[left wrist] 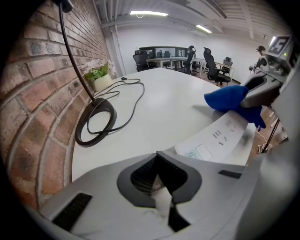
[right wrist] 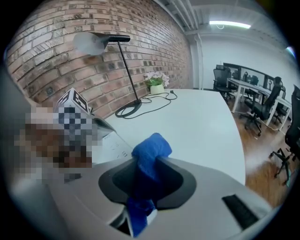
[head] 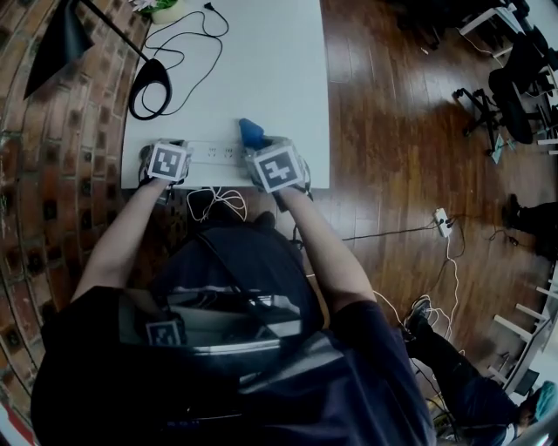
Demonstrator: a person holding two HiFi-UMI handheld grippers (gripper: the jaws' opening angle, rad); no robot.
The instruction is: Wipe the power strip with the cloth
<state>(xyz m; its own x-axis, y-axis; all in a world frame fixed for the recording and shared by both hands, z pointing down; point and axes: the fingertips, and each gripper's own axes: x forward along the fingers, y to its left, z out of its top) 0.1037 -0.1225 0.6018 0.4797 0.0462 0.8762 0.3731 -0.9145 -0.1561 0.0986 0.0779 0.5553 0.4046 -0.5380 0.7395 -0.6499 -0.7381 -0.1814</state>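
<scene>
Wiping is judged under way: blue cloth (right wrist: 151, 152) is pinched by the right gripper (right wrist: 145, 183) over the power strip (head: 214, 153), centre of the head view. The left gripper (left wrist: 160, 182) is closed at its left end. Next, the cloth should be drawn along the sockets.

I count two tools on this rig, the left tool (left wrist: 158, 161) and the right tool (right wrist: 147, 164), and one counter (head: 288, 78). On that counter I make out one strip (head: 214, 152), one cloth (head: 252, 132), one lamp (head: 57, 43) and one plant (head: 161, 7). On the floor (head: 392, 131) I see one more white strip (head: 442, 220), which makes two strips in all.
</scene>
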